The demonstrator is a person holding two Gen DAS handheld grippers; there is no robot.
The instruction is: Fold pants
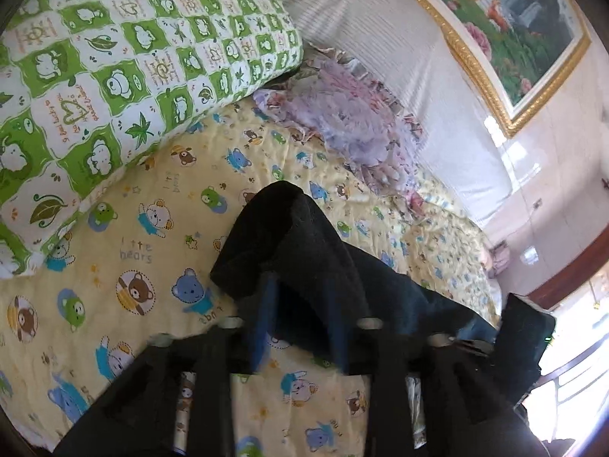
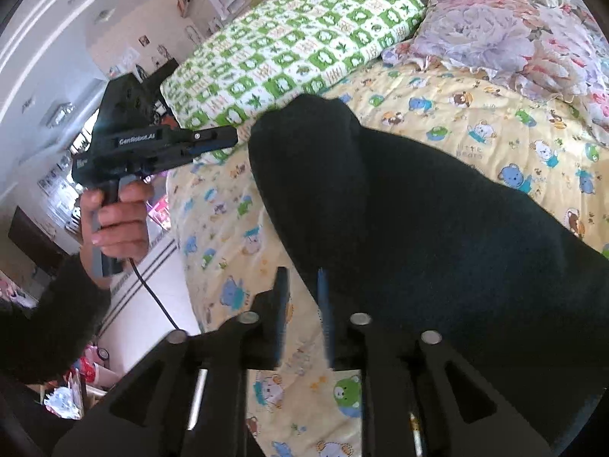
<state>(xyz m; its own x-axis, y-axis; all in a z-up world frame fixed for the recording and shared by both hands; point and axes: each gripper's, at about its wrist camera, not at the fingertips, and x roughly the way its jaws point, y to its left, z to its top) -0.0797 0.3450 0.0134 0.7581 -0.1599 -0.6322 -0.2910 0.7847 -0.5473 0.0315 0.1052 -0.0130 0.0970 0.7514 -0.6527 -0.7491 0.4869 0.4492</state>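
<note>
Left claw [image 1: 304,301]: pinched on pants [image 1: 304,251], which are held lifted over the bed [image 1: 114,259]. Right claw [image 2: 302,304]: nearly pressed together, cloth at one finger, grip not confirmed. Folding judged early; no finished fold is seen. Green pillow [image 1: 114,57], floral pillow [image 1: 354,122], painting [image 1: 514,19] noted

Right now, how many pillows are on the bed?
2. The green-and-white checked cartoon pillow lies at the bed's head; the purple floral ruffled pillow sits touching it on its right. The black pants may hide more.
</note>
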